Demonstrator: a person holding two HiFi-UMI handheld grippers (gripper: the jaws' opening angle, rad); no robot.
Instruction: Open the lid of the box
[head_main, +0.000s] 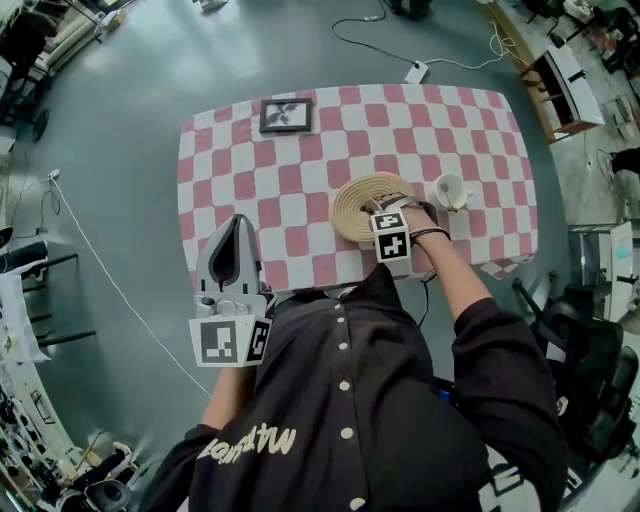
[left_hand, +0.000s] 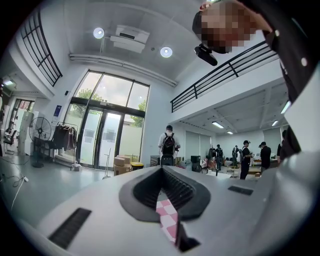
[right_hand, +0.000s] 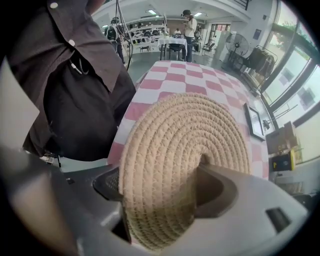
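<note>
A round woven straw lid (head_main: 358, 205) lies on the pink-and-white checked tablecloth (head_main: 290, 190), near the front edge and right of the middle. My right gripper (head_main: 385, 208) points steeply down onto the lid's near side. In the right gripper view the lid (right_hand: 185, 135) fills the gap, and the right gripper (right_hand: 160, 172) is shut on its near rim, one jaw over the top and one behind it. The box under the lid is hidden. My left gripper (head_main: 237, 222) hovers level at the table's front left edge with nothing in it; its jaws (left_hand: 161, 170) meet at the tips.
A dark picture frame (head_main: 286, 115) lies at the back left of the table, and a white cup (head_main: 452, 190) stands right of the lid. On the floor behind the table lie a power strip (head_main: 416, 72) and its cable. Several people stand far off in the hall.
</note>
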